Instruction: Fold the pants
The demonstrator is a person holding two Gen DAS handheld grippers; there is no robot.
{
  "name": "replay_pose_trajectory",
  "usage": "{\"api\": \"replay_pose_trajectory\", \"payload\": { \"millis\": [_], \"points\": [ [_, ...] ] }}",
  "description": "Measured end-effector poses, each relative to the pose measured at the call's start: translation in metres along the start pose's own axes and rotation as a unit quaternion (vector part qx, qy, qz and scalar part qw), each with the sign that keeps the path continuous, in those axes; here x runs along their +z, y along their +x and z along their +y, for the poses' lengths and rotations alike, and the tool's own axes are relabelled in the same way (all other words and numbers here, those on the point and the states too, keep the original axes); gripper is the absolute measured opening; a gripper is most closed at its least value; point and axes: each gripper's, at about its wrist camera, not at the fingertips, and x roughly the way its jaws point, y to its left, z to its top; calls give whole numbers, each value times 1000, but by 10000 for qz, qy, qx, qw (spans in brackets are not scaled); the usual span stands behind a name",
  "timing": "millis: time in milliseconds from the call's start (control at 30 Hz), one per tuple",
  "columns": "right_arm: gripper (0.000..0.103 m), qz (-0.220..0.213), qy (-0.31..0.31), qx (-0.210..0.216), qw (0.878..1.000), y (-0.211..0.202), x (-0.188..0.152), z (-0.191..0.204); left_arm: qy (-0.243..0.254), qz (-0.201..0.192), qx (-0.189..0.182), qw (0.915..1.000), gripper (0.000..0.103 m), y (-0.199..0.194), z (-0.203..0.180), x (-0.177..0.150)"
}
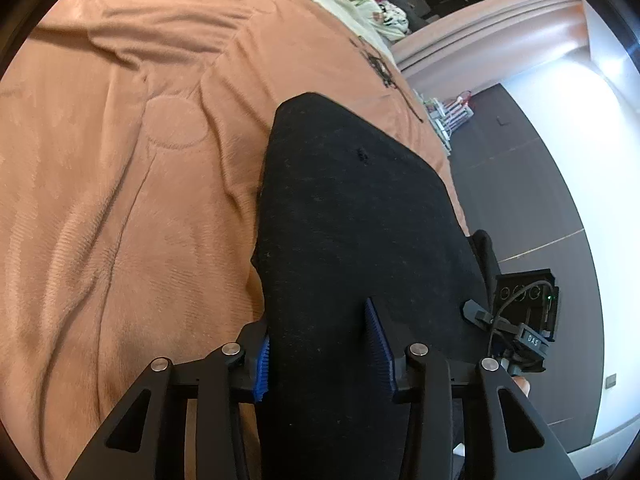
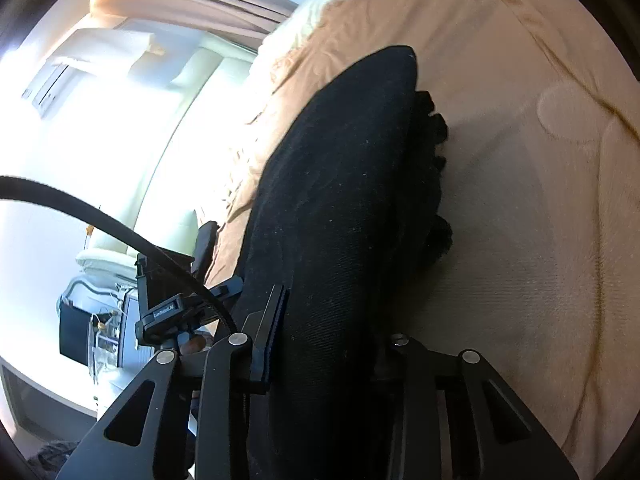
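Nearest, the left gripper [image 1: 324,344] and right gripper [image 2: 328,332] each have jaws clamped on the black pants [image 1: 352,208] — an end gathered, likely for the fold. Beyond the jaws, the pants stretch across the orange bed [image 1: 120,160].

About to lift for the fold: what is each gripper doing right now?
Left gripper: black pants between its blue pads; a firm pinch cannot be told.
Right gripper: closed on the black pants.
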Motion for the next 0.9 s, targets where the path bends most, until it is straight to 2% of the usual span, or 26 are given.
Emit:
{"api": "replay_pose_trajectory", "payload": {
  "millis": [400, 667, 900],
  "points": [
    [28, -398, -320, -85, 9987, -35, -20, 36, 485, -167, -345, 9981, 43, -33, -47, 1],
    [28, -733, -495, -362, 9954, -87, -42, 59, 895, -193, -727, 9931, 43, -37, -97, -6],
    [28, -1003, -442, -607, 9921, -139, -65, 70, 1288, -47, -1097, 9856, 43, -22, -153, -12]
  ]
}}
